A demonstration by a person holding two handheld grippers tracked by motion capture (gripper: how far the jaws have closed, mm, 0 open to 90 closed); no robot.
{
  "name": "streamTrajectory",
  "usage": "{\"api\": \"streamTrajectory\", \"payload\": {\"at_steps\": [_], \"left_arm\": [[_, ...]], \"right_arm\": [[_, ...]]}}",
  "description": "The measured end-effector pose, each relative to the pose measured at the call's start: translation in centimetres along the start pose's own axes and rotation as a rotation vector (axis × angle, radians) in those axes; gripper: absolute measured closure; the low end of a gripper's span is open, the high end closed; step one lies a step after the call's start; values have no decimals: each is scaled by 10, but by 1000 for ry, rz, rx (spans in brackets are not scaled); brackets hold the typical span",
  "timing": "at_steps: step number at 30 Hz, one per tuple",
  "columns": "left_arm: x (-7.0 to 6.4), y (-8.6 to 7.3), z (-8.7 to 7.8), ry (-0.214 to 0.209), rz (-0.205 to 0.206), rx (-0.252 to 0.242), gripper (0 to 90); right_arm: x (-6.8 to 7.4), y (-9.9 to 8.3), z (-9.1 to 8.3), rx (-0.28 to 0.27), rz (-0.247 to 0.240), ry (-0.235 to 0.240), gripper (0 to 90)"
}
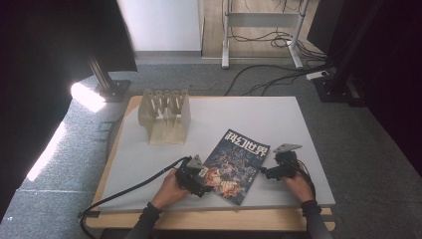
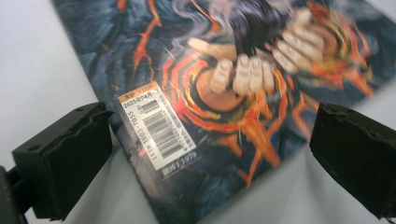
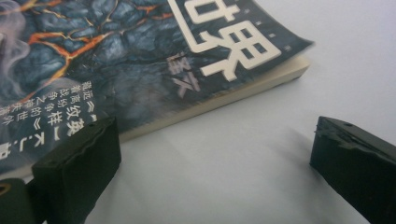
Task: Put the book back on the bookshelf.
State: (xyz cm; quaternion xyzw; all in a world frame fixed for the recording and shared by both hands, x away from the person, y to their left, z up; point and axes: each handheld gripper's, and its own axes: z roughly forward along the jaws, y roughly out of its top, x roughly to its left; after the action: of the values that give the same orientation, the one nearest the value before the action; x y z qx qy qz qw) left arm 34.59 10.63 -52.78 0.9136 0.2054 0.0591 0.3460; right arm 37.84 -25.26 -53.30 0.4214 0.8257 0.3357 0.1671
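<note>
A magazine with a dark blue and orange cover lies flat on the grey table top, slightly turned. My left gripper is open at its near left corner; in the left gripper view the barcode label on the magazine lies between the two black jaws. My right gripper is open beside the magazine's right edge. In the right gripper view the page edge of the magazine runs just past the left jaw, with bare table between the jaws.
A wooden rack with upright slats stands at the back left of the table. Beyond the table's far edge are cables on the carpet and a desk frame. Black cables trail from the left gripper off the front left.
</note>
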Motion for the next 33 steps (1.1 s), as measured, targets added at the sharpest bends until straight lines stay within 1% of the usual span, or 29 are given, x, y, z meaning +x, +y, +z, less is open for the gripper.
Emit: {"api": "streamTrajectory", "payload": {"at_steps": [1, 3, 4, 5, 6, 9, 10, 11, 12, 13, 14, 15, 16, 17, 19, 21, 23, 24, 25, 27, 28, 30, 33], "left_arm": [[-4, 0, 0, 6, 19, 11, 0], [-4, 1, -1, -1, 21, 19, 0], [-1, 2, -3, -31, 22, 25, 0], [-1, 2, -3, -31, 22, 25, 0], [2, 2, -4, -44, 25, 30, 0], [13, 4, -8, -22, 31, 45, 0], [13, 4, -8, -22, 31, 45, 0], [21, 4, -11, -15, 25, 50, 0], [21, 4, -11, -15, 25, 50, 0], [26, 4, -14, -11, 17, 46, 0], [33, 3, -18, 4, 15, 46, 0], [33, 3, -18, 4, 15, 46, 0], [38, 3, -21, 12, 12, 47, 0], [45, 2, -24, 31, 2, 49, 0], [53, 1, -27, 49, -8, 51, 0], [61, 0, -29, 59, -28, 45, 0], [67, -2, -27, 63, -44, 46, 0], [67, -2, -27, 63, -44, 46, 0], [70, -3, -22, 71, -49, 62, 0], [71, -4, -16, 70, -43, 74, 0], [72, -5, -14, 60, -48, 69, 0], [72, -5, -14, 61, -51, 62, 0], [69, -7, -14, 57, -42, 48, 0]], "right_arm": [[-2, 1, 0, 4, 5, -3, 0], [-3, 1, 0, 4, 6, -3, 0], [-4, 1, 1, 2, 13, 3, 0], [-4, 1, 1, 2, 13, 3, 0], [-4, 1, 2, 2, 13, 4, 0], [-7, 4, 4, 0, 30, 15, 0], [-7, 4, 4, 0, 30, 15, 0], [-7, 7, 5, 7, 28, 13, 0], [-7, 7, 5, 7, 28, 13, 0], [-7, 7, 6, 8, 30, 10, 0], [-8, 10, 8, 11, 37, 5, 0], [-8, 10, 8, 11, 37, 5, 0], [-8, 12, 10, 14, 37, 4, 0], [-9, 13, 10, 15, 35, 2, 0], [-9, 15, 12, 19, 37, 1, 0], [-10, 17, 14, 20, 38, 1, 0], [-11, 18, 15, 17, 43, -13, 0], [-11, 18, 15, 17, 43, -13, 0], [-13, 19, 17, 13, 49, -20, 0], [-14, 20, 17, 13, 54, -21, 0], [-14, 20, 18, 12, 52, -23, 0], [-15, 21, 18, 13, 50, -26, 0], [-16, 23, 20, 16, 54, -24, 0]]}}
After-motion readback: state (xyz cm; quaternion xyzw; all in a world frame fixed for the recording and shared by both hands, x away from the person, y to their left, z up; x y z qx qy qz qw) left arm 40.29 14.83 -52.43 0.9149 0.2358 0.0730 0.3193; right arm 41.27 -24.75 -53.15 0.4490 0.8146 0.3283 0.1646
